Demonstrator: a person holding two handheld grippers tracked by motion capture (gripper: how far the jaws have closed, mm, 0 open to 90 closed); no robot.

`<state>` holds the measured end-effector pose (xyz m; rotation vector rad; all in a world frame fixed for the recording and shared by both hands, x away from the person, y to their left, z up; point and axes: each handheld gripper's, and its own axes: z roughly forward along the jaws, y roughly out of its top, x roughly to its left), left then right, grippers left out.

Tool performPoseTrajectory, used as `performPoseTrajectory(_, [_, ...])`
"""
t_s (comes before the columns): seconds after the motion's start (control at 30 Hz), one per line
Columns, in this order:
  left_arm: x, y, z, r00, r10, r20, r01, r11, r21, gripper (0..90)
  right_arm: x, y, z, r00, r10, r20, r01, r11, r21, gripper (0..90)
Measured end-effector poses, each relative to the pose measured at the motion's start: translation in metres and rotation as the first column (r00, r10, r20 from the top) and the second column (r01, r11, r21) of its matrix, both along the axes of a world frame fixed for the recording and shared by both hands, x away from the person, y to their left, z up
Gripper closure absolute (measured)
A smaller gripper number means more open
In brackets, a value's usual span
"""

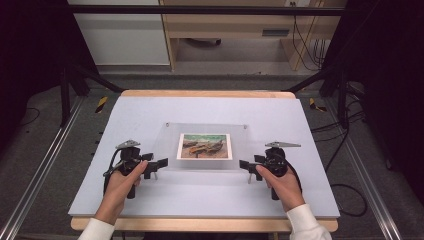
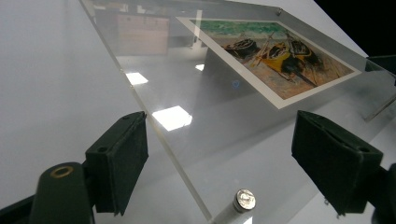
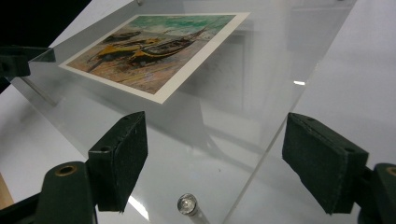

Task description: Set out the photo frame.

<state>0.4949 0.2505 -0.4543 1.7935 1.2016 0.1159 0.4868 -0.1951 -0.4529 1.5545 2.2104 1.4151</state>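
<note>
The left hand-held gripper [image 1: 161, 162] and the right hand-held gripper [image 1: 243, 164] face each other across the near edge of the clear acrylic picture frame holding a boat painting [image 1: 205, 146]. It lies flat on the pale grey tabletop [image 1: 150, 200], long axis running left to right. Both stand open, each straddling a near corner with its pads clear, equally near; the silver corner standoff [image 2: 244, 199] sits between the left one's jaws.

Light falls from above: the pale table [image 1: 150, 200] is evenly bright while the room beyond it sinks into darkness. White ceiling reflections glare on the acrylic frame [image 2: 187, 140] near its lower corner. The high view is soft; close gripper pads blur slightly.
</note>
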Motion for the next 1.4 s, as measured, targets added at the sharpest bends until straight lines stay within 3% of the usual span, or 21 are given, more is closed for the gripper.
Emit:
performPoseTrajectory(0.2, [0.001, -0.0006, -0.0026, 0.9998, 0.003, -0.017, -0.003, 0.9996, -0.027, 17.2, 0.0008, 0.0006, -0.0008, 1.0, -0.007, -0.007, 0.007, 1.0, 0.006, 22.0])
performPoseTrajectory(0.53, [0.001, -0.0017, -0.0035, 0.9999, 0.002, -0.01, -0.003, 0.9996, -0.029, 16.4, 0.0, 0.0009, -0.001, 0.9997, -0.015, -0.021, 0.015, 0.9998, 0.014, 21.7])
performPoseTrajectory(0.77, [0.0014, -0.002, -0.0035, 1.0, 0.004, -0.008, -0.004, 0.9996, -0.026, 16.3, 0.0003, 0.0028, -0.001, 0.9983, -0.027, -0.052, 0.028, 0.9993, 0.023, 19.8])
performPoseTrajectory(0.87, [0.0015, -0.0019, -0.0035, 1.0, 0.003, -0.008, -0.003, 0.9997, -0.026, 16.3, 0.0014, 0.0043, -0.0029, 0.997, -0.017, -0.075, 0.021, 0.9985, 0.051, 20.0])
performPoseTrajectory(1.2, [0.0028, -0.0003, -0.0035, 0.9999, -0.006, -0.012, 0.006, 0.9996, -0.028, 17.1, 0.0037, 0.0034, -0.0033, 0.9971, -0.024, -0.072, 0.028, 0.9984, 0.048, 21.6])
performPoseTrajectory(1.4, [0.0033, 0.0024, -0.0027, 0.9998, 0.0, -0.021, -0.001, 0.9994, -0.034, 22.2, 0.004, -0.0008, -0.0031, 0.9972, -0.013, -0.074, 0.017, 0.9981, 0.059, 25.5])
